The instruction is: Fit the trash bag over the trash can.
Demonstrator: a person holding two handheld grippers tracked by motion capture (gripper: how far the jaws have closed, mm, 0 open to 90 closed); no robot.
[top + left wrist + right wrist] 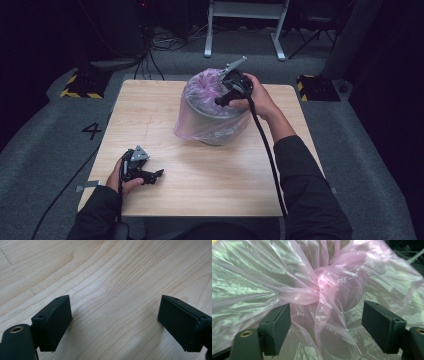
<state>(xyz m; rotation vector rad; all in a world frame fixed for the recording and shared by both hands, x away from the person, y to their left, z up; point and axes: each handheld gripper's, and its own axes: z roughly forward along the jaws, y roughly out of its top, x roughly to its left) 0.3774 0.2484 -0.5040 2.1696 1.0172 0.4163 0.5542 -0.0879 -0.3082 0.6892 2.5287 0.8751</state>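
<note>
- The pink bag (202, 107) is sitting over a grey bin (220, 125), and that bin is standing a little beyond the middle of the worktop (150, 110), nearer the far edge than the person's side.
- The right tongs (226, 95) are hanging over the top of the bin, where the film is gathered into a twisted bunch (322, 287).
- In the right gripper view the jaws are standing spread, one on each side of the bunch; the left one looks to be brushing loose film, but nothing is being pinched.
- To my eye the step in hand is getting a hold on that gathered neck, either to lift the bag off the bin or to tighten it.
- The next move is calling for the jaws to come in squarely on the thick twist, not the thin loose skin around it, which would probably slip or tear.
- The left tongs (150, 175) are resting low on the worktop, well apart from the bin and towards the near left corner, jaws spread over bare wood (110, 290) and holding nothing.
- They may be needed to steady the bin, since a light bin could tip or ride up with the bag.
- There is open wood all around the bin, most of it on the near side; the far edge is the closest drop.
</note>
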